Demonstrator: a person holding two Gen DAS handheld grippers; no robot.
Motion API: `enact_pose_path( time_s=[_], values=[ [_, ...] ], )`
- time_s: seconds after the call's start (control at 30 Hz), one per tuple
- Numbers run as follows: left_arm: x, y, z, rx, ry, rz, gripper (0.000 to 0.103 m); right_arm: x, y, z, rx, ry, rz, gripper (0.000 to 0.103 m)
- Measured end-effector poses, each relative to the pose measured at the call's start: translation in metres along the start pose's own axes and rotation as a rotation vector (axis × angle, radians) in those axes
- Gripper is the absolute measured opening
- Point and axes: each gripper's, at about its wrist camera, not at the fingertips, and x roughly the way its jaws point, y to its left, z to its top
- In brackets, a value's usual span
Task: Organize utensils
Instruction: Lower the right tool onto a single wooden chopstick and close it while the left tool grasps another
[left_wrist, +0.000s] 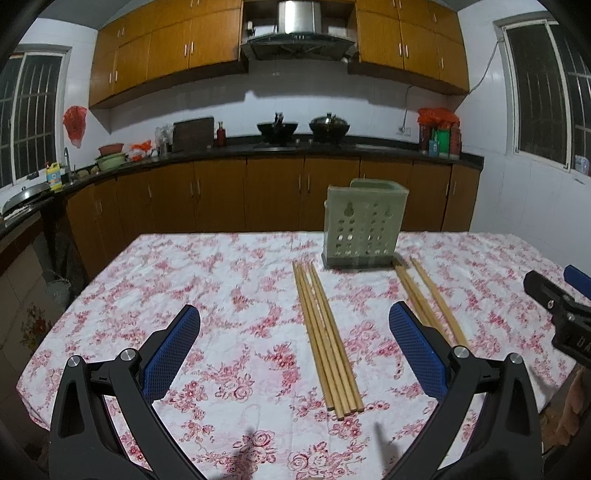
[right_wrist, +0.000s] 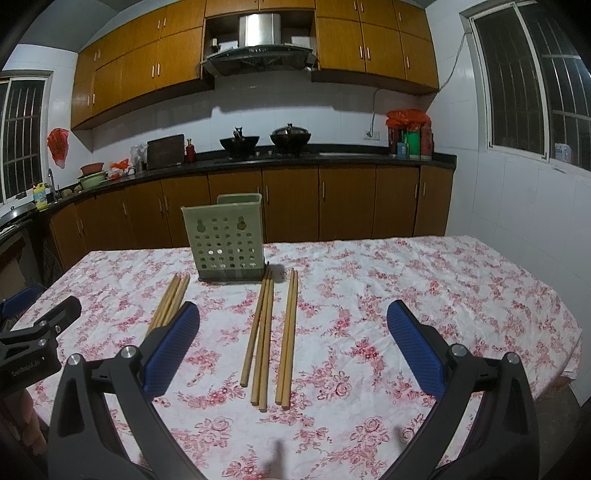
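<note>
A green perforated utensil holder (left_wrist: 364, 223) stands upright on the floral tablecloth; it also shows in the right wrist view (right_wrist: 226, 238). A bundle of wooden chopsticks (left_wrist: 325, 338) lies in front of my open, empty left gripper (left_wrist: 293, 325). A second group of chopsticks (left_wrist: 430, 301) lies to its right, partly behind the right finger. In the right wrist view, my open, empty right gripper (right_wrist: 293, 325) faces three chopsticks (right_wrist: 260, 338) and a pair (right_wrist: 289, 336). The first bundle (right_wrist: 170, 301) lies partly behind the left finger.
The table (left_wrist: 229, 280) has a pink floral cloth and its far edge lies just behind the holder. Kitchen cabinets and a counter (left_wrist: 280, 149) with woks stand beyond. The other gripper shows at each view's edge: the right one (left_wrist: 561, 310) and the left one (right_wrist: 33, 332).
</note>
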Motion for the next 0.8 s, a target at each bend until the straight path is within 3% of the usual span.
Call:
enact_pose_path(
  time_s=[0.23,0.3,0.4,0.53,0.6,0.8],
  values=[
    [0.038,0.020,-0.009,-0.066,0.154,0.024,0.101,0.054,-0.021,-0.001,0.059,0.174,-0.030,0.098],
    [0.050,0.025,-0.011,-0.081,0.188,0.031,0.099,0.074,-0.027,-0.003,0.081,0.241,-0.008,0.084],
    [0.069,0.028,-0.011,-0.086,0.248,0.025,0.086,0.109,-0.032,-0.010,0.126,0.363,0.050,0.062],
    [0.090,0.026,-0.013,-0.083,0.310,-0.011,0.068,0.136,-0.028,-0.019,0.141,0.457,0.089,0.039],
    [0.096,0.024,-0.015,-0.076,0.334,-0.027,0.061,0.144,-0.025,-0.022,0.143,0.485,0.105,0.033],
    [0.110,0.017,-0.020,-0.059,0.376,-0.060,0.052,0.159,-0.019,-0.028,0.119,0.526,0.112,0.019]
  ],
)
